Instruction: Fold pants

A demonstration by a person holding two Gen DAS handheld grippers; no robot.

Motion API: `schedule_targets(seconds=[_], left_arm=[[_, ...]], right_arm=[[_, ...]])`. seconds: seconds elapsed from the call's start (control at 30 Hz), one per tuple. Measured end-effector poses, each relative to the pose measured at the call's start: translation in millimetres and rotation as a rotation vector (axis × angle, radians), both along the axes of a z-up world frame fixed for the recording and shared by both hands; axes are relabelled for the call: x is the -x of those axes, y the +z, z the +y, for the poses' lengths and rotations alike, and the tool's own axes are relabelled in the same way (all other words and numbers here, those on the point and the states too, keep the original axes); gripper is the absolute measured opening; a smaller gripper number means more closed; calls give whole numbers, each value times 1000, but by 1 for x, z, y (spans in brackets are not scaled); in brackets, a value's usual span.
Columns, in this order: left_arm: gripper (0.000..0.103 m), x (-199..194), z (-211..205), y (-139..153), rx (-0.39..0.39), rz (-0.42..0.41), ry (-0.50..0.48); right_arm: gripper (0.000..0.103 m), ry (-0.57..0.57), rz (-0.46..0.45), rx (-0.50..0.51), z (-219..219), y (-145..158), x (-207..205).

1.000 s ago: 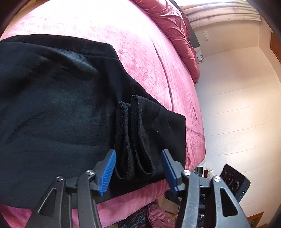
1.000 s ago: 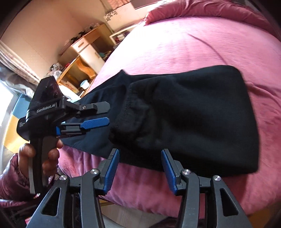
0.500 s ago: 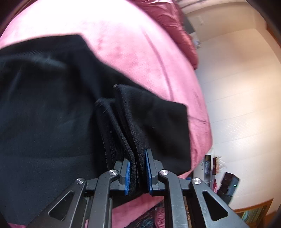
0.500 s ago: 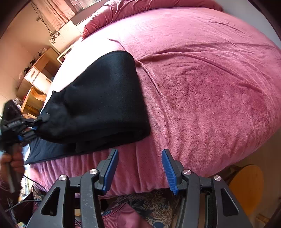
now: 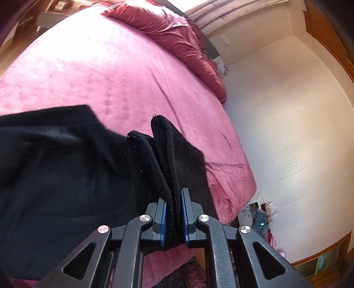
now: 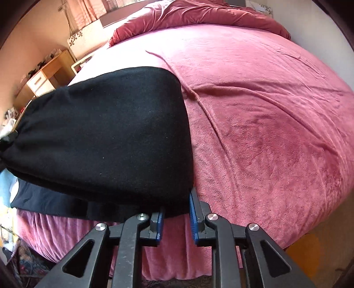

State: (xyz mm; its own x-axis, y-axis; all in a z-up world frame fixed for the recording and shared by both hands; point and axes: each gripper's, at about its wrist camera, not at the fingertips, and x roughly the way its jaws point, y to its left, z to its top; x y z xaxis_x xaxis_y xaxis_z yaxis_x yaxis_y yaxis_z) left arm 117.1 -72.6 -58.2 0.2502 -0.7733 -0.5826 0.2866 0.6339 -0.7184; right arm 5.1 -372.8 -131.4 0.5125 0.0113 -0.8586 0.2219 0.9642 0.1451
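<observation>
We see the left gripper (image 5: 173,218) with jaws pinched tight on the two stacked cuffs (image 5: 163,155) of the pants (image 5: 62,172), cuffs lifted off the bed (image 5: 115,73). The right gripper (image 6: 176,220) has jaws that just narrowed around the folded corner of the pants (image 6: 106,133), cloth between the pads; we cannot tell if they press it. Pants are black, fleecy, folded double, lying along the near edge of the pink bed. A red duvet (image 6: 199,13) lies bunched at the far end.
</observation>
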Motion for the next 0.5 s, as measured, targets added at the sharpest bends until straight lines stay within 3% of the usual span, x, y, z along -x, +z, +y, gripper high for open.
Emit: schedule_targets(seconds=[0.17, 0.23, 0.37, 0.5], left_arm=[[11, 4, 14, -55, -112, 106, 18], [11, 9, 13, -68, -149, 109, 16], [11, 12, 20, -73, -153, 94, 28], [11, 17, 20, -65, -184, 35, 10]], right_arm=[[21, 21, 19, 18, 2, -3, -5], [28, 43, 41, 23, 1, -2, -5], [34, 100, 80, 0, -9, 6, 2], [34, 132, 38, -10, -16, 34, 8]])
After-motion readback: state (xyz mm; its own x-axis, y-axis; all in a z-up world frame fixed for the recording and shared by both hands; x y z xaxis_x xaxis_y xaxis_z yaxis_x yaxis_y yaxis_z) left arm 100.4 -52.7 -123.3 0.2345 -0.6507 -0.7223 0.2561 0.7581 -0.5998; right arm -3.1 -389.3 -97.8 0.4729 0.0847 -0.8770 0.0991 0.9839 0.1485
